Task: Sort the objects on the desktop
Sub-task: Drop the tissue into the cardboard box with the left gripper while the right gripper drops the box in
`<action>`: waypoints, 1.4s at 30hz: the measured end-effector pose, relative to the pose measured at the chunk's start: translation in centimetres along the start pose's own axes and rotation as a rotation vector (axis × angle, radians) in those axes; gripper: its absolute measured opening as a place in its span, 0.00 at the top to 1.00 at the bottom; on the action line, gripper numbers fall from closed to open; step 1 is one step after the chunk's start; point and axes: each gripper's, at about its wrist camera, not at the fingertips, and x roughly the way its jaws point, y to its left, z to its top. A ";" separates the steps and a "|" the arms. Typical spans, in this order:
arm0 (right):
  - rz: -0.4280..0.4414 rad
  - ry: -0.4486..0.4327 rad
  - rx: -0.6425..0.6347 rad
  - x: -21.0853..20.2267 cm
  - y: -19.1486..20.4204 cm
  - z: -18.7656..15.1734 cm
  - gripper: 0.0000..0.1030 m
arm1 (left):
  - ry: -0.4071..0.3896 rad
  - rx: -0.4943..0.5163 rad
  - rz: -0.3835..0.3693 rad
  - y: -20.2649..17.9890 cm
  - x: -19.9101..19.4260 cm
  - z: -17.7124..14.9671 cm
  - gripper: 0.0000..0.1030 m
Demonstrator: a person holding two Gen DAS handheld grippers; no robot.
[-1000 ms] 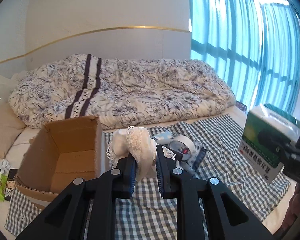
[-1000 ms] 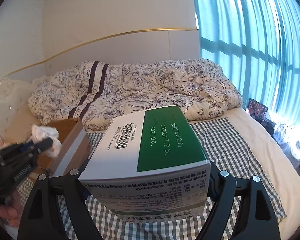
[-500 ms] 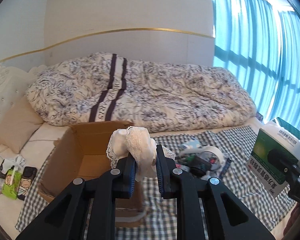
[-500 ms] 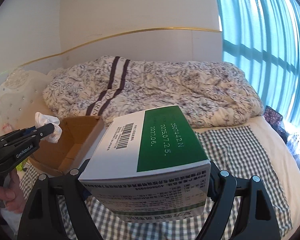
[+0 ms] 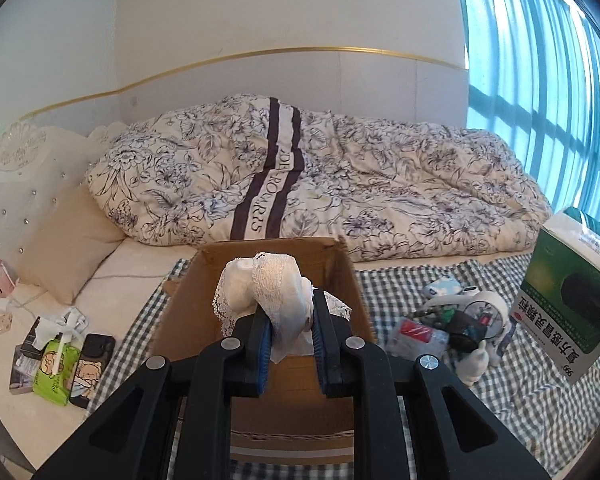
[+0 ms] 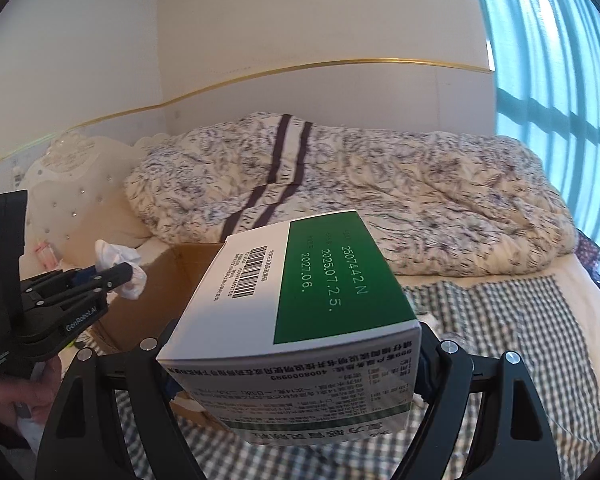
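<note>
My left gripper (image 5: 288, 334) pinches a lace cloth (image 5: 274, 294) above the open carton (image 5: 260, 344). My right gripper (image 6: 296, 376) clamps a green box (image 6: 300, 320). Beyond lie clutter (image 5: 452, 324) and the quilt (image 5: 320, 176).

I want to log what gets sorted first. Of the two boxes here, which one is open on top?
The brown cardboard box on the checked cloth, below the left tool and its lace cloth. The green-and-white medicine box is sealed, clamped in the right tool.

Both wrist views face the bed — sharing the cardboard box (image 5: 268, 344) (image 6: 172, 280)
</note>
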 end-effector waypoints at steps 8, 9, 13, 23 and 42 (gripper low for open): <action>0.071 0.018 -0.029 3.0 3.0 0.4 0.20 | 0.022 0.012 0.021 2.8 1.1 0.1 0.83; 0.079 0.023 -0.035 3.4 3.3 0.4 0.20 | 0.024 0.014 0.025 3.1 1.2 0.1 0.83; 0.106 0.036 -0.049 5.0 4.3 0.8 0.20 | 0.045 0.016 0.027 4.2 2.2 0.1 0.83; 0.161 0.079 -0.071 8.3 6.8 1.3 0.20 | 0.092 -0.007 0.028 6.2 4.5 0.2 0.83; 0.199 0.178 -0.111 13.3 9.7 0.7 0.20 | 0.241 -0.030 0.000 8.4 9.6 -1.7 0.81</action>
